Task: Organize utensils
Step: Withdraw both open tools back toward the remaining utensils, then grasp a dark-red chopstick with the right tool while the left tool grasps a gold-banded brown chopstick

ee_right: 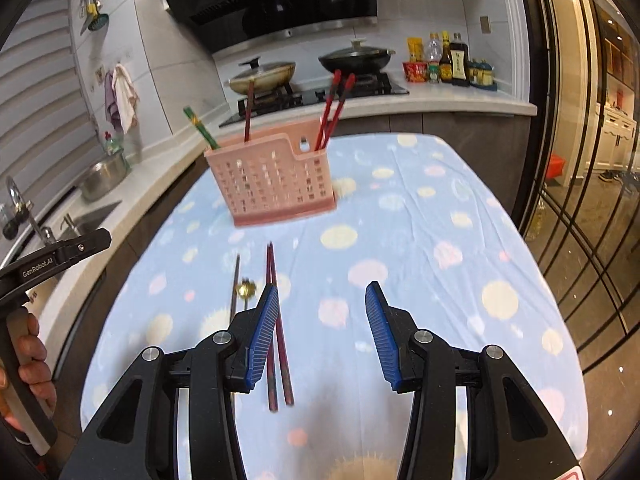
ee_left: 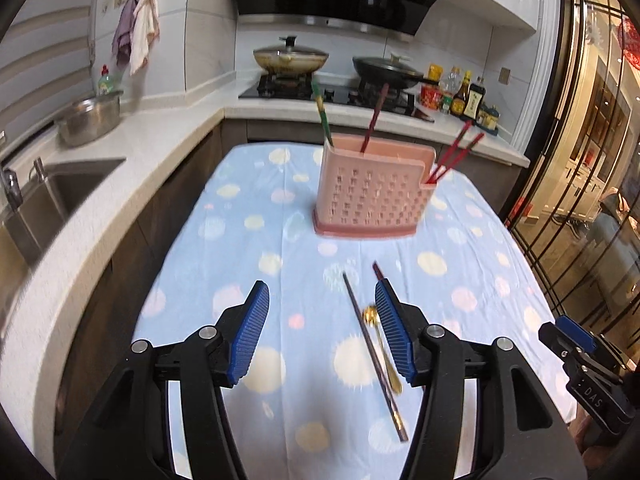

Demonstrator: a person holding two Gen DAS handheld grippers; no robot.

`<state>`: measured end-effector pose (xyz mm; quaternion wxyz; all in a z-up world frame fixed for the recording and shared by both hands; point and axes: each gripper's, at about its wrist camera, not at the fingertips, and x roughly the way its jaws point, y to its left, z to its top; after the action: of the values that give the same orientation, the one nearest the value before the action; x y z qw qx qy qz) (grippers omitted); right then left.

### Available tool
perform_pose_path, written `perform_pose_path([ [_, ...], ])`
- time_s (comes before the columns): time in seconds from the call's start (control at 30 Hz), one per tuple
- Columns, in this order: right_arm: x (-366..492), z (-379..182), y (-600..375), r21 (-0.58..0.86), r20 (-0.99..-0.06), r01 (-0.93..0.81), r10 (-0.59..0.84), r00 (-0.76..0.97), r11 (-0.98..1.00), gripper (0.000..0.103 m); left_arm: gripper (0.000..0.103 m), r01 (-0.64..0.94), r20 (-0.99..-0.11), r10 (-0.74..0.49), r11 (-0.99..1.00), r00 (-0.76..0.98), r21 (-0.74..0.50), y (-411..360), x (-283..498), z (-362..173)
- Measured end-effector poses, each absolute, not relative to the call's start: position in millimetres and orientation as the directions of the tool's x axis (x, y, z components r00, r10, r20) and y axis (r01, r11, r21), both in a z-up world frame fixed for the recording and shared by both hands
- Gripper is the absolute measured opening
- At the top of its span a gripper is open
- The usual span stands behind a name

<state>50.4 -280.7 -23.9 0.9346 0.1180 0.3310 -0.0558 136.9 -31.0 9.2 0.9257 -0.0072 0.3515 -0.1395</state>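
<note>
A pink perforated utensil holder (ee_left: 370, 196) (ee_right: 276, 178) stands on the blue dotted tablecloth (ee_left: 248, 248) (ee_right: 420, 240). It holds a green chopstick (ee_left: 321, 114) (ee_right: 201, 128), a dark red one (ee_left: 374, 120) (ee_right: 248, 112) and a red pair (ee_left: 454, 156) (ee_right: 334, 110). On the cloth lie a dark chopstick (ee_left: 370, 348) (ee_right: 235, 288), a gold spoon (ee_left: 382, 344) (ee_right: 246, 289) and a red chopstick pair (ee_right: 277, 328). My left gripper (ee_left: 322, 334) is open and empty above the cloth, left of the dark chopstick. My right gripper (ee_right: 322, 334) is open and empty, its left finger over the red pair.
A white counter (ee_left: 120, 184) with a sink (ee_left: 52, 200) and a steel pot (ee_left: 90, 118) runs along the left. A stove with two woks (ee_left: 292, 60) and sauce bottles (ee_left: 464, 96) is behind the table. A glass door (ee_left: 580, 160) is on the right.
</note>
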Motion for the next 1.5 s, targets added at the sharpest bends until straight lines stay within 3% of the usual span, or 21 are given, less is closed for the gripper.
perform_pose_path([
  [0.53, 55.1, -106.1, -244.4, 0.172, -0.741, 0.149, 0.028, 0.671, 0.974, 0.044, 0.053, 0.242, -0.776, -0.217, 0.967, 0.592, -0.086, -30.6, 97.7, -79.3],
  [1.13, 77.5, -131.4, -237.3, 0.156, -0.781, 0.12, 0.048, 0.622, 0.98, 0.016, 0.053, 0.24, -0.814, -0.209, 0.967, 0.541, -0.089, -29.6, 96.4, -97.9],
  [1.2, 77.4, -135.0, -238.3, 0.156, -0.785, 0.122, 0.048, 0.617, 0.98, 0.009, 0.053, 0.241, -0.816, -0.211, 0.966, 0.538, -0.091, -30.6, 96.7, -98.4],
  [1.37, 71.4, -135.2, -248.3, 0.174, -0.783, 0.147, 0.046, 0.621, 0.974, 0.007, 0.061, 0.256, -0.814, -0.229, 0.961, 0.534, -0.102, -36.8, 95.6, -97.0],
  [1.5, 62.6, -135.4, -260.4, 0.192, -0.785, 0.182, 0.04, 0.619, 0.964, 0.007, 0.062, 0.288, -0.811, -0.254, 0.951, 0.526, -0.111, -49.7, 93.9, -96.3],
])
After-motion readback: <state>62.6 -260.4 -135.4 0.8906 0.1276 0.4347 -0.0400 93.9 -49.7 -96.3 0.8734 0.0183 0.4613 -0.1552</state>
